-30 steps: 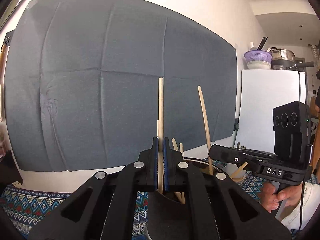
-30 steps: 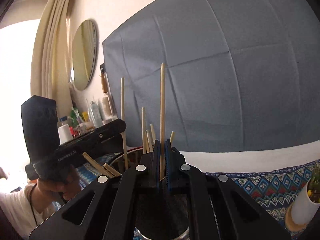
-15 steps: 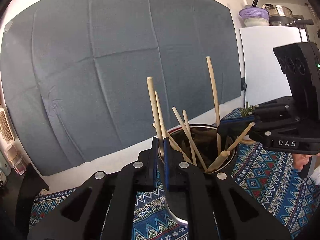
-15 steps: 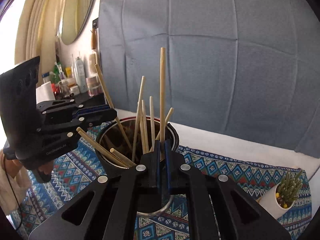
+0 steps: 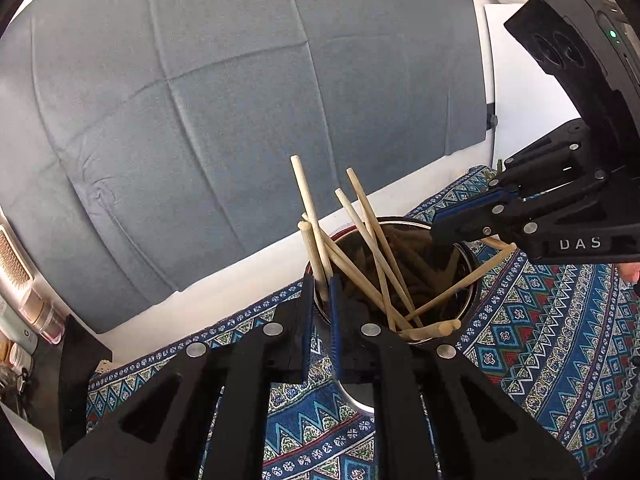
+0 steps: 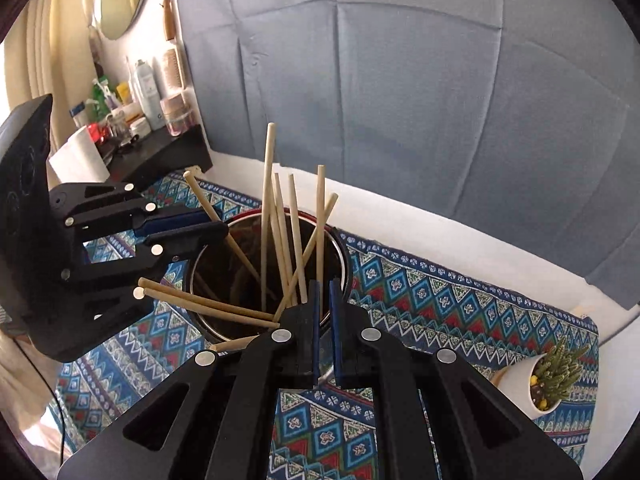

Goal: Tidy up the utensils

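A metal cup [image 5: 474,280] holding several wooden chopsticks [image 5: 372,240] stands on a patterned cloth. My left gripper [image 5: 320,284] sits at the cup's near rim. Its jaws are opening, and a chopstick [image 5: 310,240] stands loosely in the gap, its lower end inside the cup. From the right wrist view, the left gripper [image 6: 220,228] reaches over the cup's [image 6: 344,256] left rim. My right gripper [image 6: 325,286] is shut on an upright chopstick [image 6: 320,216] above the cup's near edge. In the left wrist view the right gripper [image 5: 436,232] hovers over the cup's far right side.
The blue patterned cloth [image 6: 420,292] covers the table. A small cactus in a white pot [image 6: 548,376] stands at the right. A dark shelf with bottles [image 6: 160,152] sits at the back left. Behind hangs a grey fabric [image 5: 240,100], with a white fridge [image 5: 520,80] beside it.
Both grippers have tipped downward over the cup, lowering their chopsticks into it. The left jaws have parted a little; the right jaws stay closed on their chopstick.
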`<state>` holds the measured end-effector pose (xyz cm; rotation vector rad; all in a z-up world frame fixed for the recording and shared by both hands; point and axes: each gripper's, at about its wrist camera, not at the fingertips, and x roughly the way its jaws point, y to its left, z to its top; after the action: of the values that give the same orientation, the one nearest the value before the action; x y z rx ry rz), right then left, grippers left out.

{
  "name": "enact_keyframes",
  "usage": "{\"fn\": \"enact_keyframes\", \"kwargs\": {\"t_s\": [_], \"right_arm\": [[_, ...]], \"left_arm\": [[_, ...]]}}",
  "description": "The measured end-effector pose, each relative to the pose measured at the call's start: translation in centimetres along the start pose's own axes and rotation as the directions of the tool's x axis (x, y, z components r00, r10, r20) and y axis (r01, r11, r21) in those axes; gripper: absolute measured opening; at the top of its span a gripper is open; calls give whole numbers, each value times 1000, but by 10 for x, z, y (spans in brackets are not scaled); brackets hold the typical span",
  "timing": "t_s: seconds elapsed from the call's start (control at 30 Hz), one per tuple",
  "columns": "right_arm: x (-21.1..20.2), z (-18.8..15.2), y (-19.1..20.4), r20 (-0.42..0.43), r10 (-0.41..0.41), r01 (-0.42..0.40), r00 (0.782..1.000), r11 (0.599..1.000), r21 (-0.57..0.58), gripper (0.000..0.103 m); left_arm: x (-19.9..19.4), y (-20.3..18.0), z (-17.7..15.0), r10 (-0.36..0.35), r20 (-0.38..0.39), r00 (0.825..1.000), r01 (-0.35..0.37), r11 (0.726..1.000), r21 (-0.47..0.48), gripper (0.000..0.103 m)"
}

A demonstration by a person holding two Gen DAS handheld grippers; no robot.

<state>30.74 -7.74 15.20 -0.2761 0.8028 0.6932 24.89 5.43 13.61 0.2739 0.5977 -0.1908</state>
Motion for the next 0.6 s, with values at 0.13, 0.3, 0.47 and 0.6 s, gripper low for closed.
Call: {"fn": "enact_keyframes", "kwargs": {"t_s": [0.13, 0.3, 0.47, 0.6], "right_arm": [[-7, -3, 1, 1, -12, 12, 1000, 1000, -23, 7], [-15, -2, 4, 17, -28, 28, 999, 999, -44, 7], [-25, -2, 3, 26, -45, 47, 999, 998, -52, 13], [-38, -7, 2, 48, -71, 74, 996, 996, -51, 39]], "left_arm": [[-1, 2, 4, 20, -19, 1000, -20, 1000, 7, 39], [-12, 1, 8, 61, -26, 998, -60, 998, 28, 59], [-24, 1, 7, 97, -49, 994, -95, 995, 42, 77], [-36, -4, 7, 115, -60, 992, -112, 993, 44, 86]]}}
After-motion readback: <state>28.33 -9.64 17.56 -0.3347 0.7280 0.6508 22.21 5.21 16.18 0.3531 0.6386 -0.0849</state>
